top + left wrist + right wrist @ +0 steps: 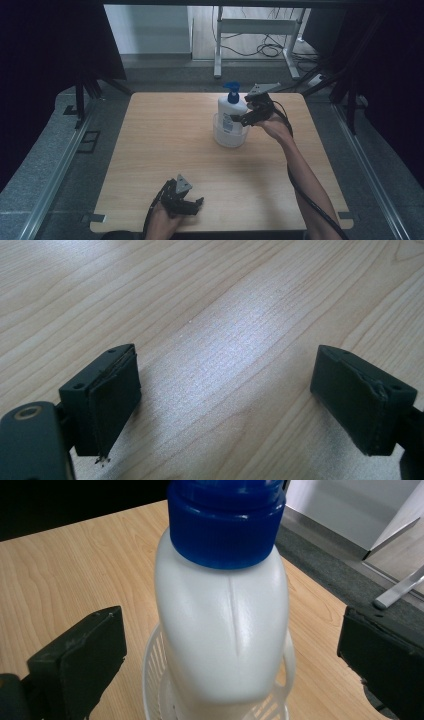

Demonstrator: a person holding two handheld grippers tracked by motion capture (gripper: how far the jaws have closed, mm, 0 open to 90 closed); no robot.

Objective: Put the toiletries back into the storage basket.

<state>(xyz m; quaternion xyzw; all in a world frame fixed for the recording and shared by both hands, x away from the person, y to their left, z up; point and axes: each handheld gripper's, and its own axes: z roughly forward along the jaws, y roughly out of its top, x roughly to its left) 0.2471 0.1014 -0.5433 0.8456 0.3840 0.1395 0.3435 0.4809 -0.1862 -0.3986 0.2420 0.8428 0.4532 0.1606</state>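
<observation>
White plastic pump bottle (231,111) with a blue cap, standing upright inside a small white slotted basket (229,137) toward the far middle of the pale wooden counter (165,150). Right claw (242,119) level with the bottle's shoulder, jaws spread wide, one to each side of the body with visible gaps, so nothing gripped. In the right gripper view, bottle (225,625) centred between the two black jaws and basket rim (150,680) ringing its base: probably a line-up for a squeeze on the widest part, below the cap, where flat sides offer good purchase. Could equally be a release just after setting down; cannot tell which. Upright seating in the basket likely meant to keep the tall bottle from toppling. Left claw (188,205) parked near the counter's near edge, well apart from bottle and basket, out of the working path. In the left gripper view, jaws wide apart over bare wood grain (225,340), empty. Risk on closing: nudging the light basket sideways along with the bottle.
</observation>
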